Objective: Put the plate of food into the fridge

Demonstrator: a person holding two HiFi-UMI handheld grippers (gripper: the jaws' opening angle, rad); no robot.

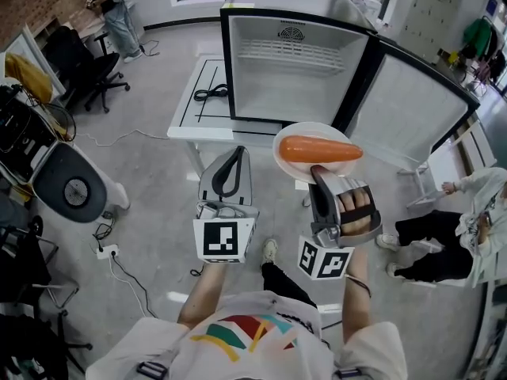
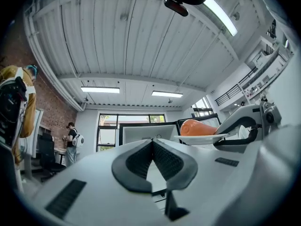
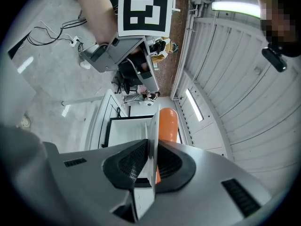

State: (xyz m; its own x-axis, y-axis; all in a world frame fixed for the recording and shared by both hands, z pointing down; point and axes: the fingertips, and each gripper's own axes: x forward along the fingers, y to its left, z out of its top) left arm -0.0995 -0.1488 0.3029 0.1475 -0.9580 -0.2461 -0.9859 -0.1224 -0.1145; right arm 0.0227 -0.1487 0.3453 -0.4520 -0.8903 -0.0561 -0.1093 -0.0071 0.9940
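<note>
Right gripper (image 1: 317, 171) clamps the near rim of a round white plate (image 1: 282, 161) bearing a long orange carrot (image 1: 321, 150), just short of the open white fridge (image 1: 297, 74); left gripper (image 1: 236, 152) clenched on nothing

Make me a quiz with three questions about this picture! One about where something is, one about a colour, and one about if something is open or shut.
1. Where is the plate?
A. Clamped in the right tool, in front of the fridge.
B. Inside the fridge.
C. On the floor.

2. What colour is the food on the plate?
A. Green.
B. Orange.
C. Blue.

3. How is the fridge door?
A. Shut.
B. Missing.
C. Swung wide open.

Answers:
1 A, because the right tool's jaws pinch the plate's rim outside the fridge.
2 B, because the long piece of food is orange.
3 C, because the door stands out to the right and the white inside shows.
</note>
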